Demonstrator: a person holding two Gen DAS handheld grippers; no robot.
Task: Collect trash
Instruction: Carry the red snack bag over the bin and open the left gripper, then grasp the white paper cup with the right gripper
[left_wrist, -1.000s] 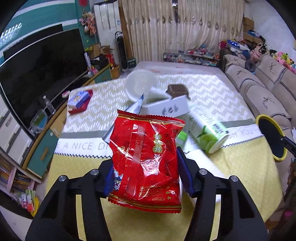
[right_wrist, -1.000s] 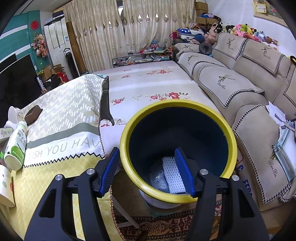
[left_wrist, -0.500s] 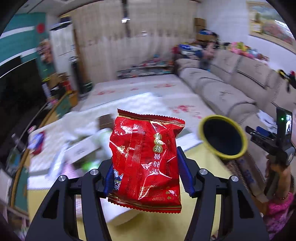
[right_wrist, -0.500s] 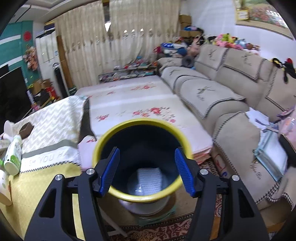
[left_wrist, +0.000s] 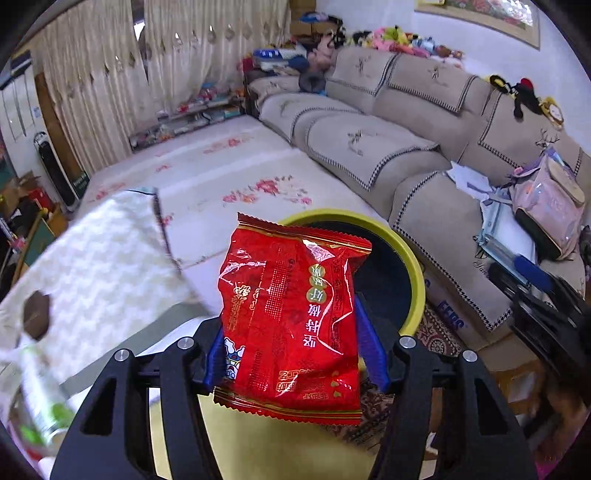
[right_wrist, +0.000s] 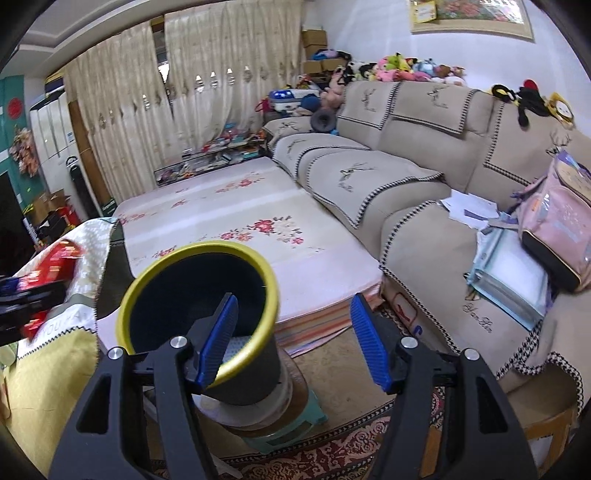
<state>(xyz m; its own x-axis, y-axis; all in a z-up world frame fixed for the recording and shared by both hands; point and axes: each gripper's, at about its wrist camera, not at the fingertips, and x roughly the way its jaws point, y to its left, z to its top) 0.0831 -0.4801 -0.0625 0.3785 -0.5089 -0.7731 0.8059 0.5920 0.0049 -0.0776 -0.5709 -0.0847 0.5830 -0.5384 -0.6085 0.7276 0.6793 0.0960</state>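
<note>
My left gripper (left_wrist: 291, 347) is shut on a red snack packet (left_wrist: 291, 314) and holds it up in front of the dark bin with a yellow rim (left_wrist: 413, 266). In the right wrist view the bin (right_wrist: 199, 291) stands on a low stool left of centre, with something white at its bottom. My right gripper (right_wrist: 293, 339) is open and empty, just right of the bin; its left finger overlaps the rim. The left gripper with the red packet (right_wrist: 48, 266) shows at the left edge of the right wrist view.
A beige sofa (right_wrist: 424, 177) with a pink bag (right_wrist: 554, 229) and papers runs along the right. A floral mat platform (right_wrist: 240, 221) lies behind the bin. The yellow-clothed table (left_wrist: 96, 273) with a green bottle (left_wrist: 40, 398) is at the left.
My left gripper has swung right with the packet, from over the table to in front of the bin. My right gripper has drawn back and shifted right of the bin.
</note>
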